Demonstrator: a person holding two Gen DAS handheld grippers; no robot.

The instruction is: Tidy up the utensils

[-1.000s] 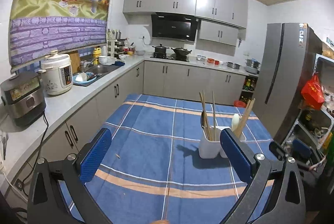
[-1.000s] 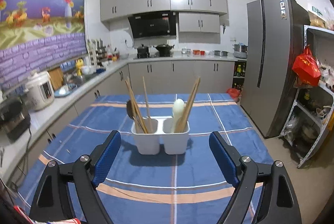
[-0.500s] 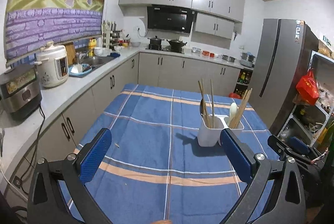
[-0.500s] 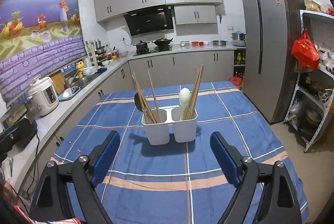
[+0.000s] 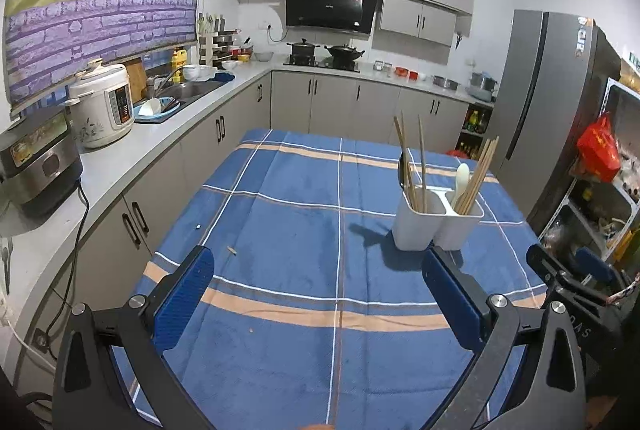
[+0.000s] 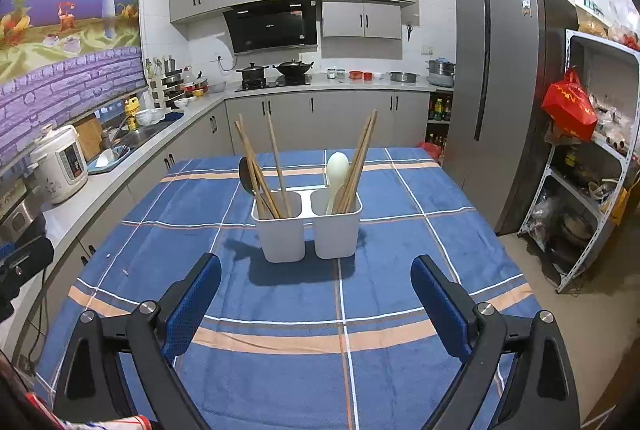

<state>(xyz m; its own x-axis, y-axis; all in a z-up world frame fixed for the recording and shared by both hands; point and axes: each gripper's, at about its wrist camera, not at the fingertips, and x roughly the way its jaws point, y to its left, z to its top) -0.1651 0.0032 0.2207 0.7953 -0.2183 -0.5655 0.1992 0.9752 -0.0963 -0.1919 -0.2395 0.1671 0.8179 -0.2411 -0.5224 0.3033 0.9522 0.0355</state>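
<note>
A white two-compartment utensil holder (image 6: 308, 230) stands on the blue plaid tablecloth (image 6: 280, 350). Its left cup holds wooden chopsticks (image 6: 256, 165) and a dark spoon (image 6: 245, 173). Its right cup holds a white spoon (image 6: 336, 169) and more chopsticks. My right gripper (image 6: 316, 264) hovers just in front of the holder, open wide, nothing between its blue pads. My left gripper (image 5: 316, 262) is open and empty over the cloth, with the holder (image 5: 436, 222) ahead to its right. The right gripper's black body (image 5: 568, 278) shows at the left wrist view's right edge.
A grey counter (image 5: 120, 165) with a rice cooker (image 5: 104, 101) and sink runs along the table's left side. A fridge (image 6: 504, 89) and a metal shelf rack (image 6: 592, 165) stand to the right. Small crumbs (image 5: 231, 250) lie on the cloth.
My left gripper has sunk a little and tipped downward, so more of the table shows. The right gripper's jaws have spread slightly wider. The holder has not moved.
</note>
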